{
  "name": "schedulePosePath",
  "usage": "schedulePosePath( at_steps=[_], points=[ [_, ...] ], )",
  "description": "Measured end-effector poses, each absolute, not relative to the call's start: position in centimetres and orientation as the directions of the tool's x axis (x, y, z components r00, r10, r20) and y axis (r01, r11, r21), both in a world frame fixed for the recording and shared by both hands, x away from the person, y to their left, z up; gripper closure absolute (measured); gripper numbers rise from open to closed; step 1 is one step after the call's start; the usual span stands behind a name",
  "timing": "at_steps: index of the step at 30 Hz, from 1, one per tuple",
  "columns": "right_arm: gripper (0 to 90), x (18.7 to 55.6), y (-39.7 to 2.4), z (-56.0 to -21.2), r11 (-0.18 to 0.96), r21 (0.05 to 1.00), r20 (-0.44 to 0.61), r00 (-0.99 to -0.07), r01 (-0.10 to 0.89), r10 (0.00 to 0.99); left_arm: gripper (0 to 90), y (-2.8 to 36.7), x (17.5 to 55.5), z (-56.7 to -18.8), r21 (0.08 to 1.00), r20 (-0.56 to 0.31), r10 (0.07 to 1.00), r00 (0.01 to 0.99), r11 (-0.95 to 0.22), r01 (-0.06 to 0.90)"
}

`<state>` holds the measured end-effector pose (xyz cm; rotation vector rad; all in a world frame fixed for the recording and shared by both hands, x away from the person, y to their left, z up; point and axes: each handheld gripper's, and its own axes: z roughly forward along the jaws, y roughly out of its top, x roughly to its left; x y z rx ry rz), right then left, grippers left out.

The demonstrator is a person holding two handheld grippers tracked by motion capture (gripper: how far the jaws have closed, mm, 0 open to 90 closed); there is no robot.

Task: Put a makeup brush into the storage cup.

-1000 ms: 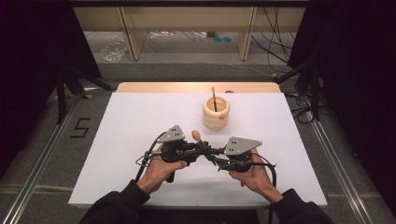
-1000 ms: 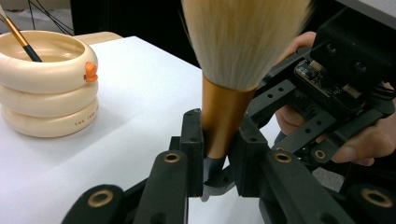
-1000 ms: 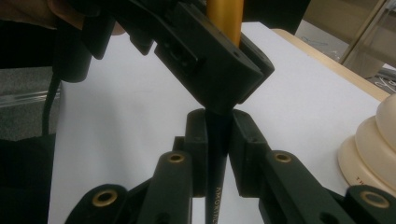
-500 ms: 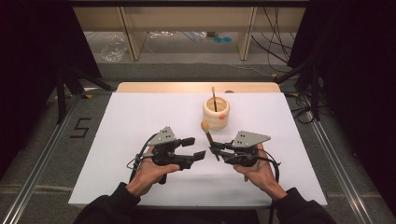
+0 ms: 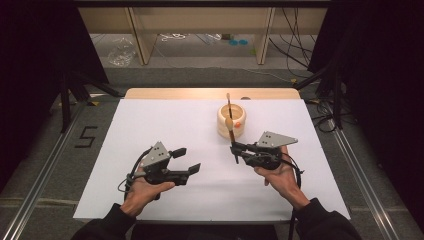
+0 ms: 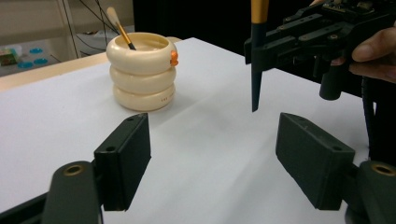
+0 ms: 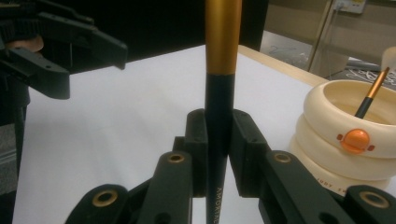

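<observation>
My right gripper [image 7: 218, 140] is shut on a makeup brush [image 7: 222, 56] with a black handle and gold ferrule, held upright. In the high view that brush [image 5: 232, 137] stands in my right gripper [image 5: 235, 148], just in front of a cream ringed pot [image 5: 239, 131] with an orange button. A second brush [image 5: 228, 102] leans inside the pot. My left gripper [image 5: 187, 160] sits to the left, apart from the brush; its jaws have just been opening and nothing is between them. From the left gripper [image 6: 212, 154] I see the pot [image 6: 141, 70] and the held brush [image 6: 256, 70].
A white sheet [image 5: 150, 125] covers the table, with a wooden strip [image 5: 175, 93] along its far edge. Metal rails run along both sides on the floor. Shelving legs and cables lie beyond the table.
The two grippers were together at the brush in the middle. The left one let go, opened and moved left; the right one carried the brush to the right, toward the pot.
</observation>
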<state>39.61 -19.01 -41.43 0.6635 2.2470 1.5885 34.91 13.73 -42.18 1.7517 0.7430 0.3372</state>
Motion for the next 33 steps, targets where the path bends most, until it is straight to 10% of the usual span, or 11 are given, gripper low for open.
schedulePosePath(
  at_steps=[33],
  points=[
    [78.7,45.2,-20.0,-40.2,0.166,0.960,0.076,-0.781,0.225,0.619,22.1,16.0,33.3,-44.5,0.933,-0.089,0.685,0.723,-0.197,0.302]
  ],
)
